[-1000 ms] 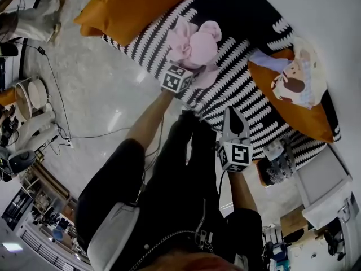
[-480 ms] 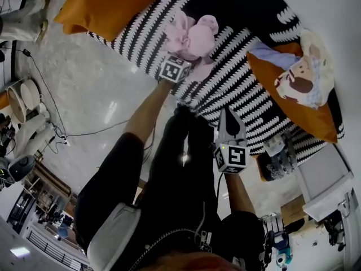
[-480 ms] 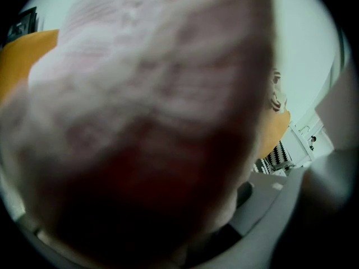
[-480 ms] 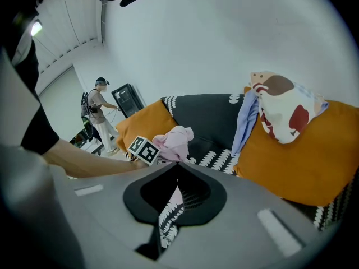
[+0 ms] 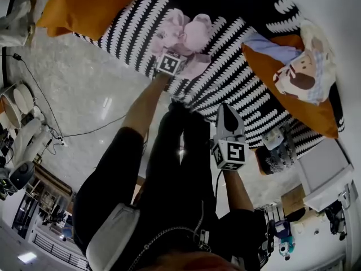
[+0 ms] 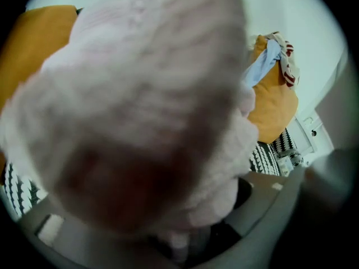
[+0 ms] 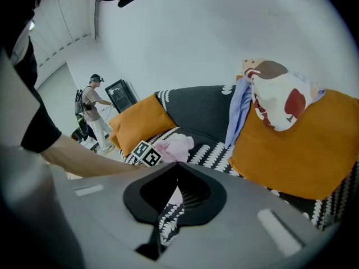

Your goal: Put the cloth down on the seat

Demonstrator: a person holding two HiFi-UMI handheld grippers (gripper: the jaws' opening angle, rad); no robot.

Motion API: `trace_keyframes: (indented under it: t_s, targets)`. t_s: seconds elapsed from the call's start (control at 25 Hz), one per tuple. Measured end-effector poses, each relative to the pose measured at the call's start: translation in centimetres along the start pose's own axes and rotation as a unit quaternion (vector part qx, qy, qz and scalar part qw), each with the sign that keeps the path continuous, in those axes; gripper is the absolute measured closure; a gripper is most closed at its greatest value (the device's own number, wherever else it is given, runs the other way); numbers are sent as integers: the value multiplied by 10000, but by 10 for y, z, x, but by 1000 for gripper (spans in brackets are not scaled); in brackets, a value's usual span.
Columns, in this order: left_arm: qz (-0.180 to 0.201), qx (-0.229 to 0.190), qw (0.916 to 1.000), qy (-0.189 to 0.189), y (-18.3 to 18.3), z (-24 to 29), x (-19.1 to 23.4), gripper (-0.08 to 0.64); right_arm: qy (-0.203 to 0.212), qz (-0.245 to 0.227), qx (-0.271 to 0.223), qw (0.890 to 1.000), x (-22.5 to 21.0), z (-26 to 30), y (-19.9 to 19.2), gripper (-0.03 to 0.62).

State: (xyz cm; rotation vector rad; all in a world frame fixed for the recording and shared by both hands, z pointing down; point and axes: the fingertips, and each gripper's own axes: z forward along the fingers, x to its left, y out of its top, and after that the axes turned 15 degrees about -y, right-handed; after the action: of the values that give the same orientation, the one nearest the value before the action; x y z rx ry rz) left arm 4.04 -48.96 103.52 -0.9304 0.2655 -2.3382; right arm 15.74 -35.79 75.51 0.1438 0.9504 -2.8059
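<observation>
A bunched pink cloth (image 5: 183, 31) sits over the black-and-white striped seat (image 5: 237, 89) of a sofa. My left gripper (image 5: 179, 51) reaches into its near side and is shut on it. In the left gripper view the pink cloth (image 6: 140, 94) fills the picture and hides the jaws. My right gripper (image 5: 225, 109) hangs shut and empty over the seat's front edge, by the person's legs. In the right gripper view its jaw tips meet (image 7: 176, 164), and the pink cloth (image 7: 175, 146) and the left gripper's marker cube (image 7: 147, 153) show beyond them.
An orange cushion (image 5: 90, 4) lies at the seat's left end. Another orange cushion (image 5: 293, 103) at the right carries a printed cloth (image 5: 310, 66). Cables run across the pale floor (image 5: 73, 95). A person (image 7: 92, 108) stands far off.
My left gripper and the pink cloth have shifted a little further over the striped seat. The right gripper stays near the seat's front edge.
</observation>
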Motion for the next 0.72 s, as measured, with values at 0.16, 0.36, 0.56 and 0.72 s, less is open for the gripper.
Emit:
trace_keyframes:
  t_s: [0.16, 0.36, 0.56, 0.72]
  targets:
    - [17, 135, 9999, -32, -1, 4, 3, 232, -43, 21, 48, 10000, -3, 3, -5, 591]
    - [169, 255, 9995, 72, 0, 10, 10, 236, -116, 22, 81, 9999, -4, 3, -16, 591]
    - [174, 320, 9992, 186, 0, 12, 15, 231, -117, 19, 112, 9999, -1, 2, -19, 592]
    - [126, 266, 9995, 97, 1, 8, 10, 194, -141, 108, 58, 9998, 4, -3, -18, 591]
